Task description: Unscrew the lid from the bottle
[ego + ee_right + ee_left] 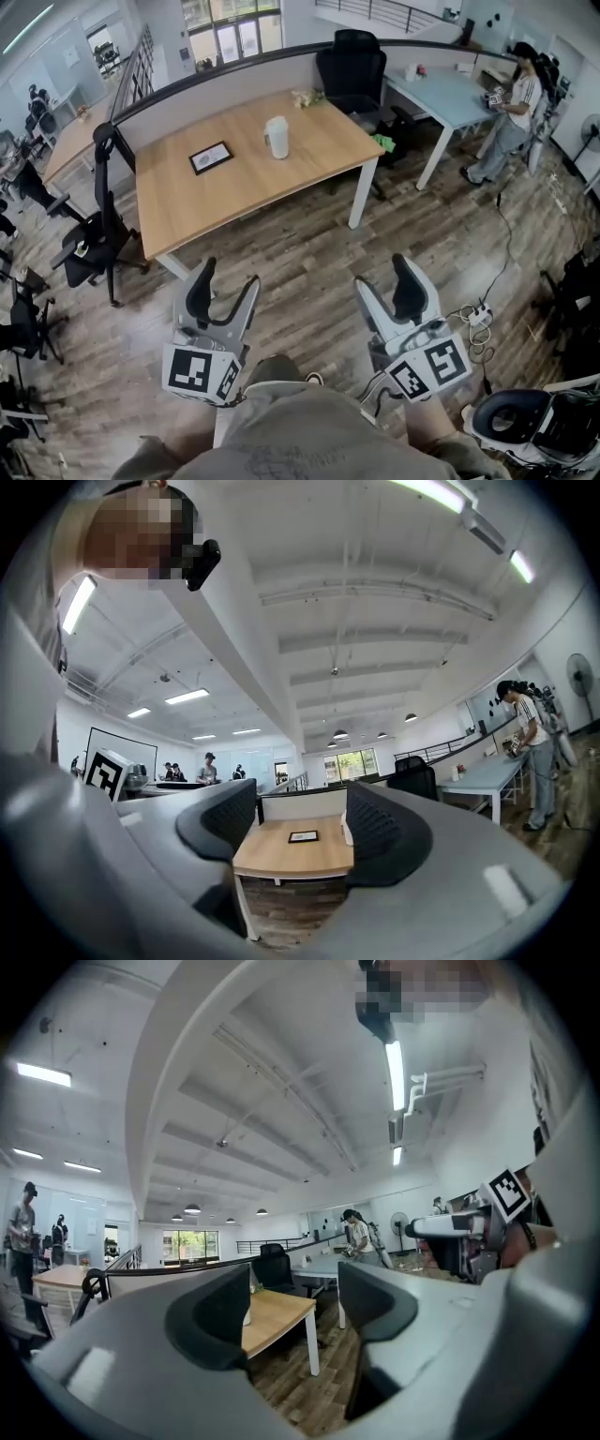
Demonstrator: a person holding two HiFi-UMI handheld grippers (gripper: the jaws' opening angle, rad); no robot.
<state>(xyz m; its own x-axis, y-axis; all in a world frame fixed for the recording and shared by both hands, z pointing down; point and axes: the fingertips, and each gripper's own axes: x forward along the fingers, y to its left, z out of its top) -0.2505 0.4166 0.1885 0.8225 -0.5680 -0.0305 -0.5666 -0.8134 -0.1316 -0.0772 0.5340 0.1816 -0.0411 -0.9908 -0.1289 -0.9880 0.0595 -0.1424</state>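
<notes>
A white bottle [277,137] with its lid on stands upright near the middle of the wooden table [309,178], well ahead of both grippers. My left gripper [230,277] and right gripper [382,274] hang side by side over the wood floor, short of the table's near edge, both open and empty. In the left gripper view the left gripper [292,1307] frames the table corner, and the bottle [247,1312] peeks past the left jaw. In the right gripper view the right gripper [302,822] frames the table, with the bottle [346,830] half hidden by the right jaw.
A black-framed tablet [210,157] lies left of the bottle. Black office chairs stand behind the table [352,66] and at its left end [98,234]. A person [511,112] stands by a pale blue table [450,94]. A power strip with cables [478,314] lies on the floor.
</notes>
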